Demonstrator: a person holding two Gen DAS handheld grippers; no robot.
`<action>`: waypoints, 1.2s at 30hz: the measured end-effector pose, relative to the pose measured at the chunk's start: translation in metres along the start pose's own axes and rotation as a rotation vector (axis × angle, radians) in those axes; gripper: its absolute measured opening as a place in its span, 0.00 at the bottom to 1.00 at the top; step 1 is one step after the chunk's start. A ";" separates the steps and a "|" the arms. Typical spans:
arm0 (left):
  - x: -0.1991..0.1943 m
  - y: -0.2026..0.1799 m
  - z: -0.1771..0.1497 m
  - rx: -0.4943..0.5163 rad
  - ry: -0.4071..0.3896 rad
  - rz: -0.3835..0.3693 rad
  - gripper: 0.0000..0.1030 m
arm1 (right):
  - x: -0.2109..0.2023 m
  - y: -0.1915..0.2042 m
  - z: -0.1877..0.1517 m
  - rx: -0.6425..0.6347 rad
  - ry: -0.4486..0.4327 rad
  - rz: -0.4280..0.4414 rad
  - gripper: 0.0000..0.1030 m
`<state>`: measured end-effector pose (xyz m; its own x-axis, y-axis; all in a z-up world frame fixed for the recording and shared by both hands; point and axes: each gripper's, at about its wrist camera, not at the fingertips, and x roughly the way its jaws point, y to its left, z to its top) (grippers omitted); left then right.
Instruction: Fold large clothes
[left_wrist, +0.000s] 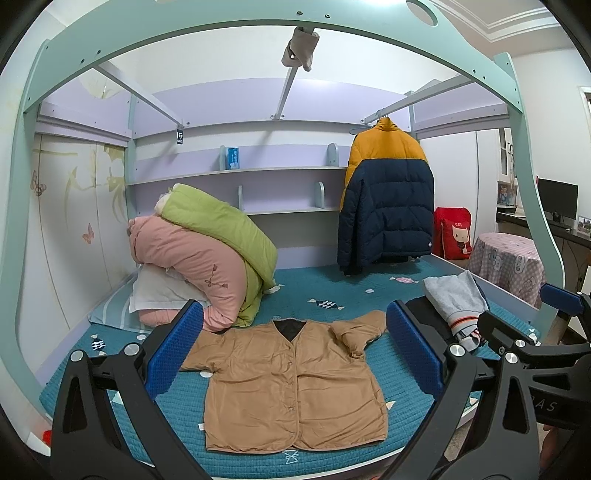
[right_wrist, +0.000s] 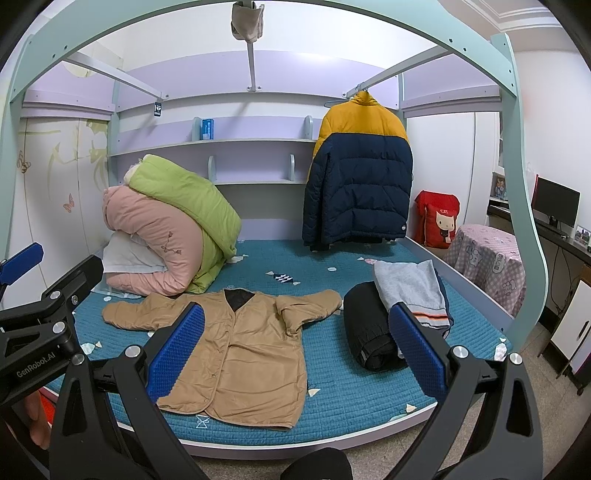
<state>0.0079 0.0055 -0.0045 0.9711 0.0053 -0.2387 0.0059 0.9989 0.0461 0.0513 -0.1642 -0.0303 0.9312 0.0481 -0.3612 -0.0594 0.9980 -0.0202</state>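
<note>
A tan quilted jacket (left_wrist: 291, 384) lies flat, front up and buttoned, on the teal bed mat (left_wrist: 332, 291). Its right sleeve is bent back near the shoulder. It also shows in the right wrist view (right_wrist: 243, 350). My left gripper (left_wrist: 295, 343) is open and empty, held above the near part of the jacket. My right gripper (right_wrist: 295, 343) is open and empty, held over the jacket's right side. Each gripper shows at the edge of the other's view.
Rolled pink and green quilts (left_wrist: 207, 251) lie on a pillow at the back left. A navy and yellow puffer coat (left_wrist: 384, 199) hangs at the back right. A rolled black garment (right_wrist: 369, 328) and folded grey clothes (right_wrist: 410, 291) lie right of the jacket. Shelves line the back wall.
</note>
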 end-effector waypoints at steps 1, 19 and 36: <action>0.000 0.000 0.000 0.001 -0.001 0.000 0.96 | 0.000 0.000 0.000 -0.001 0.000 -0.002 0.93; 0.012 0.005 -0.006 -0.009 0.022 0.001 0.96 | 0.013 -0.007 -0.006 0.006 0.026 -0.003 0.93; 0.125 0.019 -0.038 -0.030 0.172 -0.012 0.96 | 0.133 0.010 -0.018 0.014 0.196 0.015 0.93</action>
<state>0.1205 0.0269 -0.0707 0.9157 -0.0010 -0.4018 0.0074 0.9999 0.0144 0.1678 -0.1491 -0.0949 0.8424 0.0556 -0.5360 -0.0667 0.9978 -0.0014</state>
